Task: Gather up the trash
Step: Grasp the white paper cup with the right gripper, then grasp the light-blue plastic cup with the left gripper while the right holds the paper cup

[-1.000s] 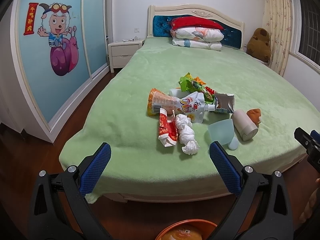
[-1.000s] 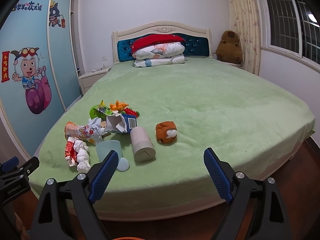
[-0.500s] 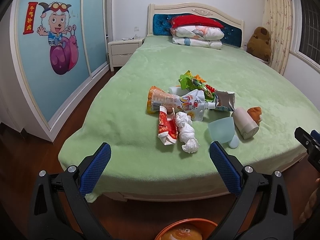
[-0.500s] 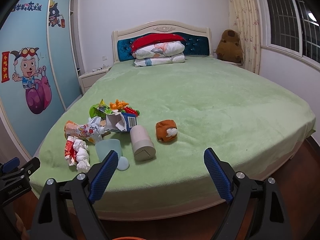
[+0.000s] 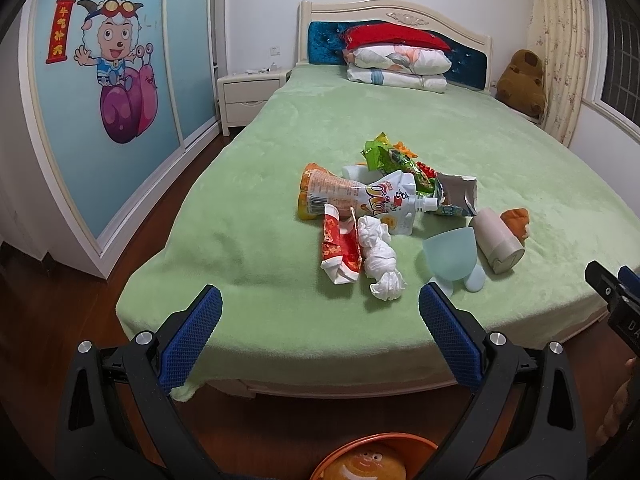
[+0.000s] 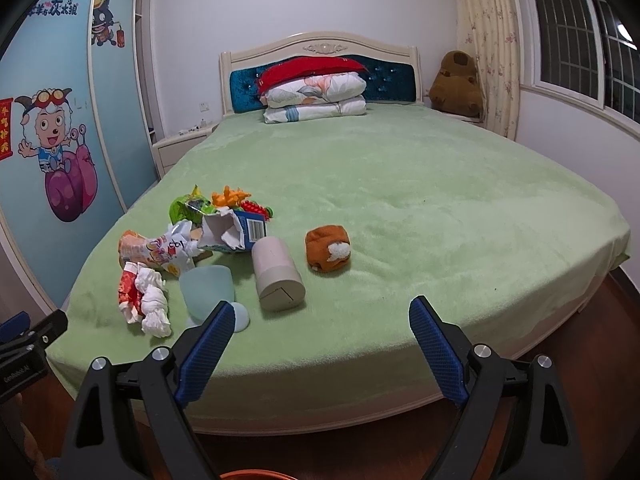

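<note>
A heap of trash lies near the foot of the green bed (image 5: 248, 248): a white crumpled tissue (image 5: 380, 258), a red wrapper (image 5: 338, 246), an orange-white drink pouch (image 5: 356, 196), a green snack bag (image 5: 394, 158), a torn carton (image 5: 456, 196), a pale blue cup (image 5: 450, 254), a beige cylinder (image 5: 498, 240) and an orange plush lump (image 6: 328, 248). My left gripper (image 5: 320, 320) hangs open before the bed's edge, short of the tissue. My right gripper (image 6: 322, 338) is open too, below the cylinder (image 6: 278, 276) and cup (image 6: 208, 286).
An orange bin (image 5: 376, 458) sits on the wooden floor under the left gripper. Folded bedding (image 6: 316, 98) lies at the headboard, a brown plush toy (image 6: 456, 84) by the curtain. A nightstand (image 5: 250, 94) and cartoon wardrobe doors (image 5: 116, 80) stand left.
Both grippers have crept slightly closer to the bed; the trash heap looks a little nearer. Nothing was grasped or moved.
</note>
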A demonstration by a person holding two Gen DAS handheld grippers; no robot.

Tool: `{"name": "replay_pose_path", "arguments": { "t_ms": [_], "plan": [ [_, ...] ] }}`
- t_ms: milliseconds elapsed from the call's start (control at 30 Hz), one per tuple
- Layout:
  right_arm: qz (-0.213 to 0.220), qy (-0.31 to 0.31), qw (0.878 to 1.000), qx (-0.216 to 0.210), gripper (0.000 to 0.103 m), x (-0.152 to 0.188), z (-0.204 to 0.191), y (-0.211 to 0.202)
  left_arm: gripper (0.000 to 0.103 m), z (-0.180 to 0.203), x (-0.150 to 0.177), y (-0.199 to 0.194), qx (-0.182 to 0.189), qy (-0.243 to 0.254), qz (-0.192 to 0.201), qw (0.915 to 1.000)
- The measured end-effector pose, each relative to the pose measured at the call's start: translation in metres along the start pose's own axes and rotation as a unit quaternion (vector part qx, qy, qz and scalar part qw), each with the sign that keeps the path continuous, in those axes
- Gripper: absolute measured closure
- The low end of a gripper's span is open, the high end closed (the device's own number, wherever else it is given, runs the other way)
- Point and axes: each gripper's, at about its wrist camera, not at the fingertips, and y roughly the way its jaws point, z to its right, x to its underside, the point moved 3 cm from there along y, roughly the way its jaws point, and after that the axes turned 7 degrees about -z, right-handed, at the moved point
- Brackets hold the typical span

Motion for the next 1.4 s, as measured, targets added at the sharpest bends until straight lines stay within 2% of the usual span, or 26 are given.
{"name": "replay_pose_path", "arguments": {
  "t_ms": [167,267,433,633,767,833,867,900,1000,1200,1367,1400],
  "plan": [
    [-0.009,-0.012,1.0,0.0,0.016,-0.003,-0.004,0.01,0.007,-0.002,0.001,0.003,0.001,0.001,-0.005,1.0],
    [-0.027,-0.033,0.999,-0.009,0.016,-0.007,-0.012,0.031,0.007,-0.004,0.002,0.007,0.002,0.001,-0.011,0.9999],
    [-0.084,-0.039,0.995,-0.046,0.016,-0.019,-0.025,0.085,0.007,-0.008,0.005,0.008,-0.003,0.002,-0.015,0.9999],
    [-0.119,-0.035,0.991,-0.04,0.021,-0.032,-0.03,0.13,0.007,-0.014,0.005,0.009,-0.013,0.001,-0.018,0.9998],
    [-0.142,-0.045,0.988,-0.031,0.032,-0.039,-0.033,0.152,0.007,-0.014,0.005,0.012,-0.016,0.003,-0.021,0.9996],
    [-0.158,-0.052,0.985,-0.043,0.043,-0.04,-0.037,0.161,0.007,-0.014,0.005,0.013,-0.015,0.004,-0.024,0.9996],
    [-0.167,-0.056,0.983,-0.052,0.054,-0.04,-0.039,0.164,0.007,-0.013,0.005,0.013,-0.014,0.004,-0.025,0.9996],
    [-0.174,-0.061,0.981,-0.058,0.054,-0.039,-0.042,0.167,0.007,-0.013,0.005,0.013,-0.013,0.004,-0.027,0.9996],
    [-0.162,-0.072,0.983,-0.047,0.054,-0.037,-0.048,0.165,0.007,-0.01,0.004,0.014,-0.013,0.008,-0.026,0.9995],
    [-0.131,-0.073,0.987,-0.058,0.054,-0.037,-0.043,0.134,0.007,-0.006,0.006,0.02,-0.004,0.01,-0.037,0.9993],
    [-0.1,-0.073,0.99,-0.064,0.054,-0.036,-0.028,0.096,0.007,0.009,0.005,0.036,0.035,0.011,-0.055,0.9978],
    [-0.095,-0.07,0.991,-0.066,0.054,-0.036,-0.024,0.091,0.007,0.016,0.005,0.042,0.057,0.013,-0.065,0.9962]
  ]
}}
